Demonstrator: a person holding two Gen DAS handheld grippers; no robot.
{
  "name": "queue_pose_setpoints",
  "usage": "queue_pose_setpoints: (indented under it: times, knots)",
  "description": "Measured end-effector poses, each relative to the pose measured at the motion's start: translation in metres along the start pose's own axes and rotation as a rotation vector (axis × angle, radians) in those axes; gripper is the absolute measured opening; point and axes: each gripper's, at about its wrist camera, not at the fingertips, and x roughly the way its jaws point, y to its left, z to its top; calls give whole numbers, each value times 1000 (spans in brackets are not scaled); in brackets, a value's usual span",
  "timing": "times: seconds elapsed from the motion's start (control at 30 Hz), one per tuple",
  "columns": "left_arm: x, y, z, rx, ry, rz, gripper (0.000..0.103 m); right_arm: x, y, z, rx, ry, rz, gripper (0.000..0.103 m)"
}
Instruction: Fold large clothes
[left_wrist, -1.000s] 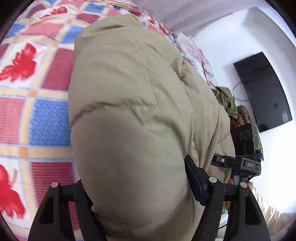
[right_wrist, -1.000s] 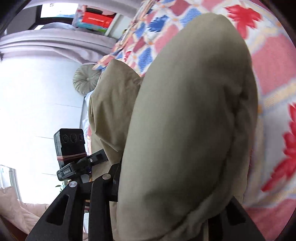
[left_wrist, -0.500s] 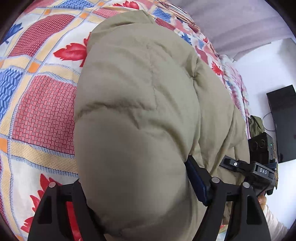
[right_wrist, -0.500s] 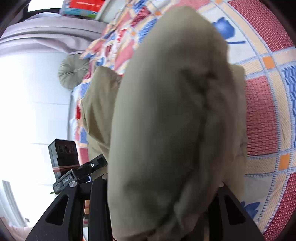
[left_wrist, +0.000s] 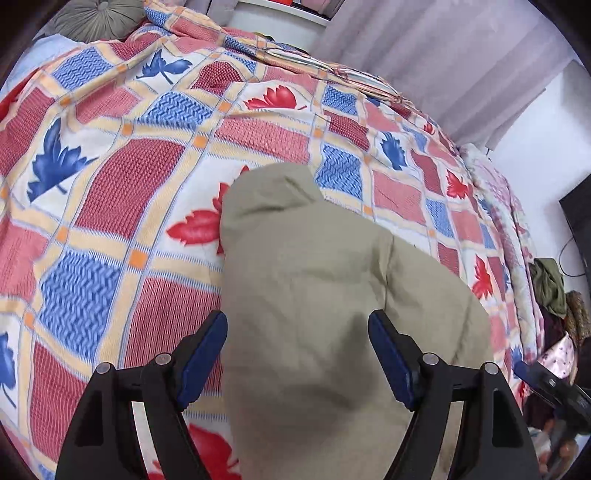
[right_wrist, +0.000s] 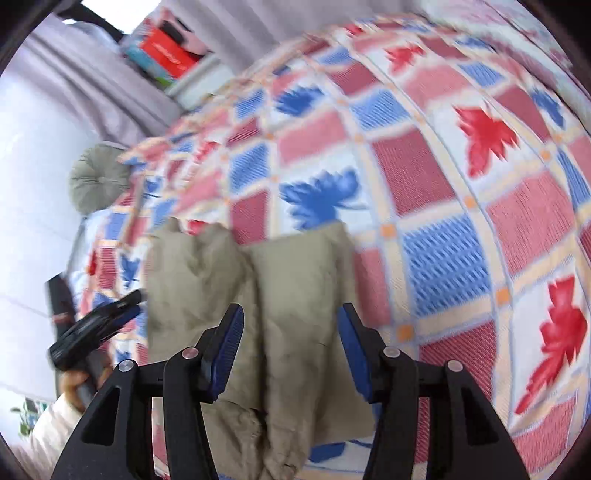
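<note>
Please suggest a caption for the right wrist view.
Open right gripper above the folded khaki jacket on a patchwork quilt.

One khaki padded garment (left_wrist: 332, 302) between the left claw's spread fingers. One patterned bedspread (left_wrist: 110, 184) beneath and beyond it. One round grey cushion (right_wrist: 98, 177) far ahead-left of the right claw. Two claws, both agape.

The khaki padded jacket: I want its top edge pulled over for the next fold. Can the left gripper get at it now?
Probably yes. The left gripper is open with the khaki padded jacket bulging between its fingers, and nothing lies on the fabric ahead on the quilt.
</note>
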Motion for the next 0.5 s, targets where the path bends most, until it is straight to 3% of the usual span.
queue_pose_setpoints:
  times: [0.07,0.13,0.27,0.3,0.33,0.5]
  knots:
    - [15,1,9,17,7,24,79,5,3,7,-34,28,60,57]
    - [31,-3,12,21,19,36,79,35,10,14,-27,69,93,57]
    - [42,-19,3,58,19,57,79,91,-2,11,159,126,193,57]
    - [44,-23,1,73,18,68,79,98,-5,10,213,119,219,41]
    - [45,-27,-1,88,19,75,79,107,-11,10,260,113,235,8]
    - [54,-66,-16,205,20,100,79,113,-32,-6,322,139,79,6]
